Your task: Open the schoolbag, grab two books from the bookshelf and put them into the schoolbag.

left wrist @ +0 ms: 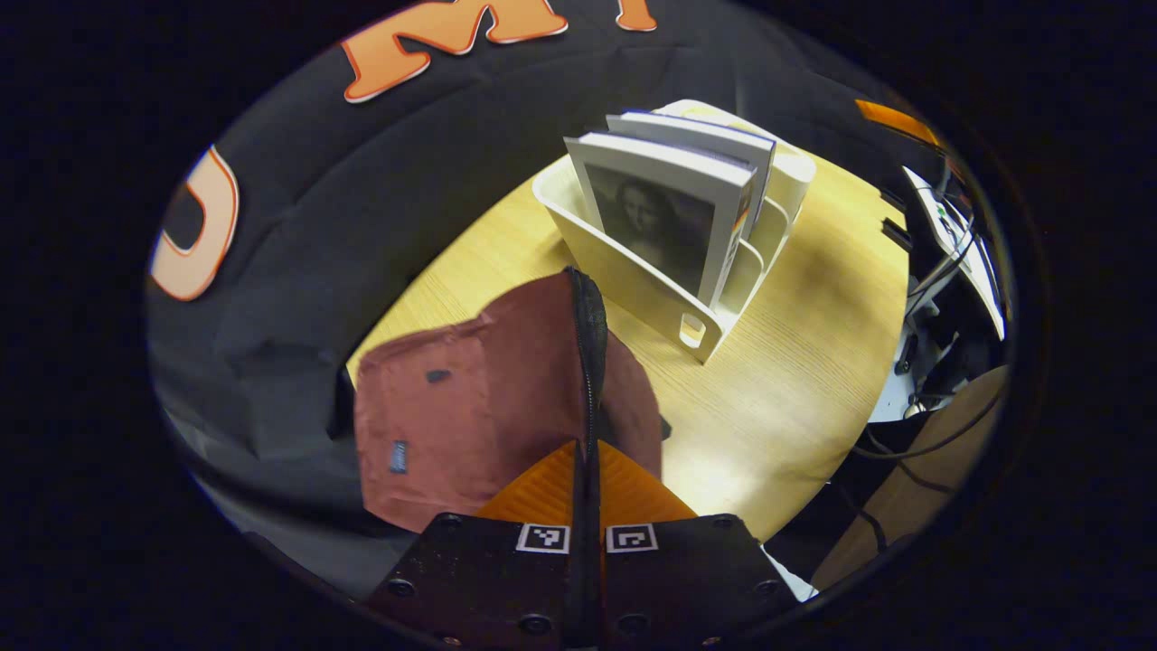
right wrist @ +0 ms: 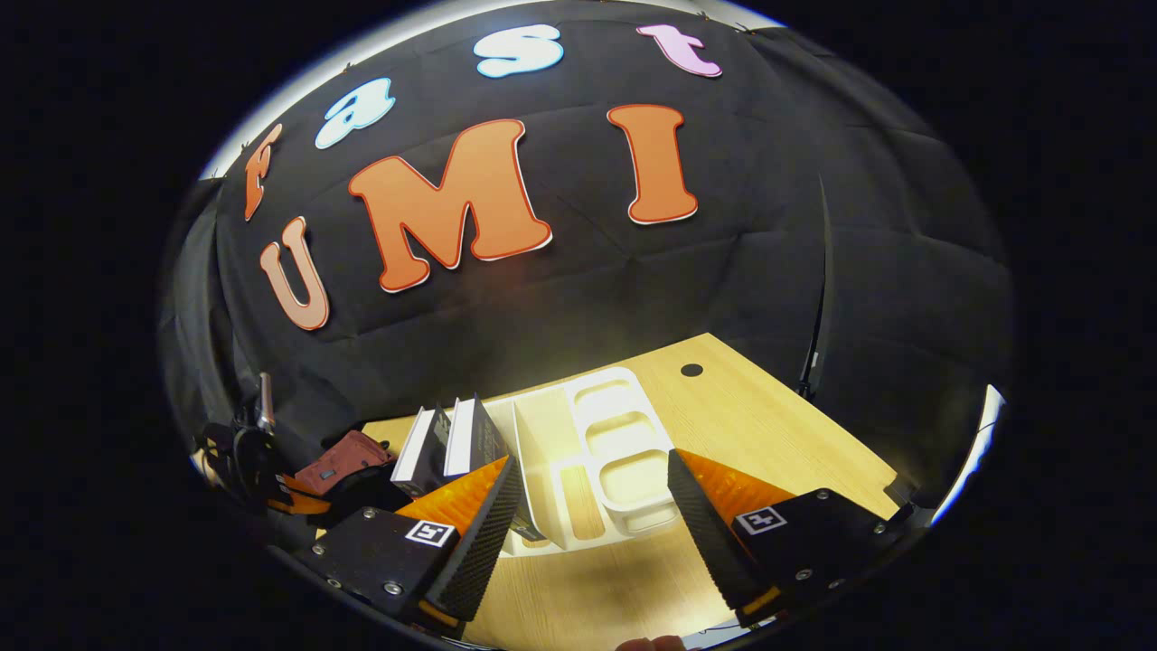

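The dark red schoolbag (left wrist: 470, 407) lies on the wooden table (left wrist: 786, 398) just ahead in the left gripper view. My left gripper (left wrist: 586, 448) is shut on its black strap (left wrist: 589, 334), which runs up over the bag. Behind the bag stands the white bookshelf (left wrist: 633, 280) with two upright books (left wrist: 673, 203). In the right gripper view, my right gripper (right wrist: 592, 533) is open and holds nothing, just in front of the bookshelf (right wrist: 615, 452). The two books (right wrist: 452, 443) stand in the bookshelf's left slots, with the schoolbag (right wrist: 348, 461) further left.
Cables and equipment (left wrist: 940, 271) hang off the table's right side in the left gripper view. A small round hole (right wrist: 691, 370) sits in the tabletop near the back wall. The bookshelf's right compartments hold nothing. The black cloth wall closes in behind the table.
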Motion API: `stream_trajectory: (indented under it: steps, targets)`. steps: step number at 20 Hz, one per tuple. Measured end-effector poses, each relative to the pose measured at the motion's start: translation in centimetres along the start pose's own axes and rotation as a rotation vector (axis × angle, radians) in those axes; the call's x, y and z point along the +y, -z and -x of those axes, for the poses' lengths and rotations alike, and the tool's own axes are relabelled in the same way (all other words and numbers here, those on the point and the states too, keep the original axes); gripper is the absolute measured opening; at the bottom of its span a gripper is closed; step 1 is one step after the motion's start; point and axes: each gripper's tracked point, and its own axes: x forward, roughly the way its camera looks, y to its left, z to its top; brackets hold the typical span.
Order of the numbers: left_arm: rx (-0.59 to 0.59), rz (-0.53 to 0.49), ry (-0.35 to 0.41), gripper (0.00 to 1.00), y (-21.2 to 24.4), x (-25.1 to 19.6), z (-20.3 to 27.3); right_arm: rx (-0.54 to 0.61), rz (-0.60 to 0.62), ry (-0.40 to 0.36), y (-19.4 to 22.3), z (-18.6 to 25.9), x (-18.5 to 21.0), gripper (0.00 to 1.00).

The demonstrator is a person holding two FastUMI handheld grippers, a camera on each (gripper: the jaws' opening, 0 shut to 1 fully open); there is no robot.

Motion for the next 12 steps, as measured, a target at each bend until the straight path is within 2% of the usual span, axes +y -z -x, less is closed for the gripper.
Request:
stream_trajectory:
  steps: [3,4,6,7,9,11,12]
  targets:
    - [-0.028,-0.054,-0.055,0.01,-1.2,5.4,1.4,-0.008,0.009,-0.001,-0.2,0.0,3.0,0.97]
    - [-0.035,-0.045,-0.079,0.0,-1.3,8.0,1.9,-0.007,0.018,-0.004,-0.4,0.0,4.1,0.97]
    - [-0.038,-0.012,-0.117,0.0,-0.2,12.6,2.9,-0.016,0.092,0.041,-1.3,0.0,5.0,0.97]
    - [-0.046,0.002,-0.117,0.01,0.3,13.9,3.1,-0.029,0.144,0.056,-2.1,0.0,5.6,0.97]
    - [-0.063,0.037,-0.099,0.01,0.8,15.1,2.8,-0.048,0.209,0.034,-4.0,0.2,8.2,0.97]
    - [-0.088,0.094,-0.039,0.01,1.2,14.5,2.4,-0.027,0.231,-0.017,-5.5,-0.4,10.9,0.97]
    - [-0.096,0.111,-0.006,0.01,1.2,13.9,2.3,-0.007,0.245,-0.035,-6.3,-0.8,12.1,1.0]
